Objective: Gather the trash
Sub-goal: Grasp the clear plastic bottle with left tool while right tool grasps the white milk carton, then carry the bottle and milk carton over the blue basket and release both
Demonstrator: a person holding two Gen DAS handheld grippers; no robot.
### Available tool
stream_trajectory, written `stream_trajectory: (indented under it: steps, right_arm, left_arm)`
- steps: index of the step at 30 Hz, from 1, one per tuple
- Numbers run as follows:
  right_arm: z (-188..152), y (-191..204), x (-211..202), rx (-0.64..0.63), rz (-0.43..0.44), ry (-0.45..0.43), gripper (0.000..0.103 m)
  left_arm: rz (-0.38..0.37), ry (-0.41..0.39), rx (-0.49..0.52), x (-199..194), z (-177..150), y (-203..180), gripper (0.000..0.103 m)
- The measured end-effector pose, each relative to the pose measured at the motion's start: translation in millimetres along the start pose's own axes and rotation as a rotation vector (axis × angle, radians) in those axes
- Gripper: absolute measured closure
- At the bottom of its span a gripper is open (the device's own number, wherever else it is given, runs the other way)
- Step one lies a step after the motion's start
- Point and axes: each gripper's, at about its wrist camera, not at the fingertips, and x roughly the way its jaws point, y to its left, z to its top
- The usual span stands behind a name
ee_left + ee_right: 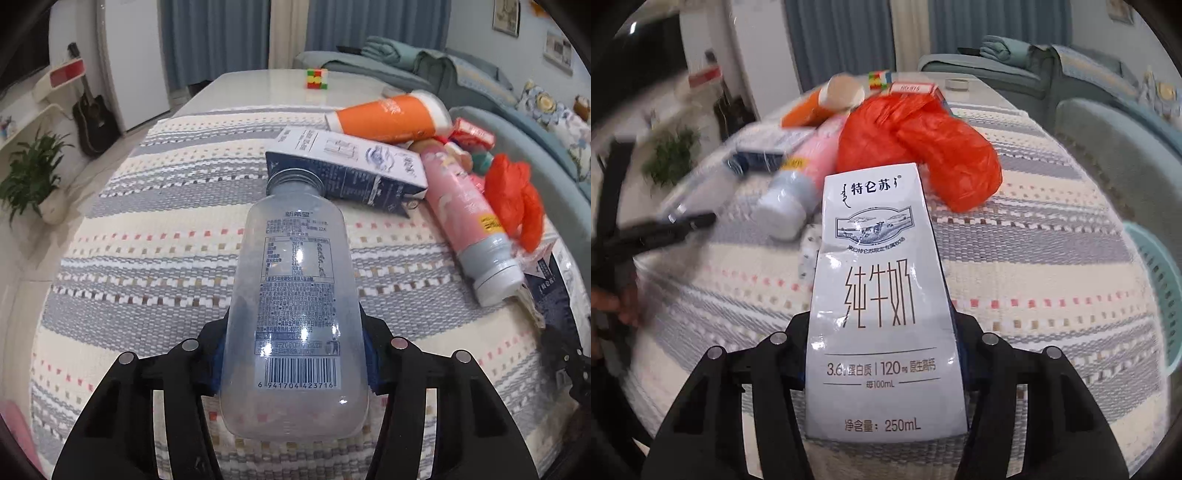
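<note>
The left hand-held gripper (293, 354) pinches a clear capless plastic bottle (295, 295) barcoded 6941704423716; the right hand-held gripper (882, 354) pinches a white 纯牛奶 250mL milk carton (882, 295).

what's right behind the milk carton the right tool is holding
Behind the milk carton in the right tool lies a crumpled orange plastic bag, with a pink bottle to its left. The carton covers the bag's near edge and the cloth below.
</note>
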Motion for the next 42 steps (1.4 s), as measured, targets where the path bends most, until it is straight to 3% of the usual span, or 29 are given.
stream_trajectory:
  steps: [5,17,21,30,37,42]
  right_arm:
    - [5.7,3.5,-13.5,-0.013,0.017,-0.067,0.051]
    - [7.0,1.2,-35.6,-0.01,0.017,-0.124,0.051]
    - [9.6,2.1,-42.8,-0.007,0.032,-0.145,0.051]
    - [17.5,-11.0,-68.7,0.036,0.027,-0.195,0.051]
    - [24.5,-24.7,-92.7,0.057,-0.01,-0.226,0.051]
    - [31.3,-38.5,-111.3,0.065,-0.068,-0.253,0.051]
  left_arm:
    - [-0.004,-0.037,-0.009,-9.6,1.1,0.8,0.05]
    - [0.057,-0.096,0.037,-43.2,5.6,-18.0,0.05]
    - [0.094,-0.116,0.047,-54.0,4.5,-28.6,0.05]
    - [0.089,-0.188,0.069,-77.2,11.4,-61.0,0.05]
    - [0.049,-0.206,0.083,-80.9,21.2,-88.4,0.05]
    - [0.093,-0.247,0.11,-86.9,26.9,-107.1,0.05]
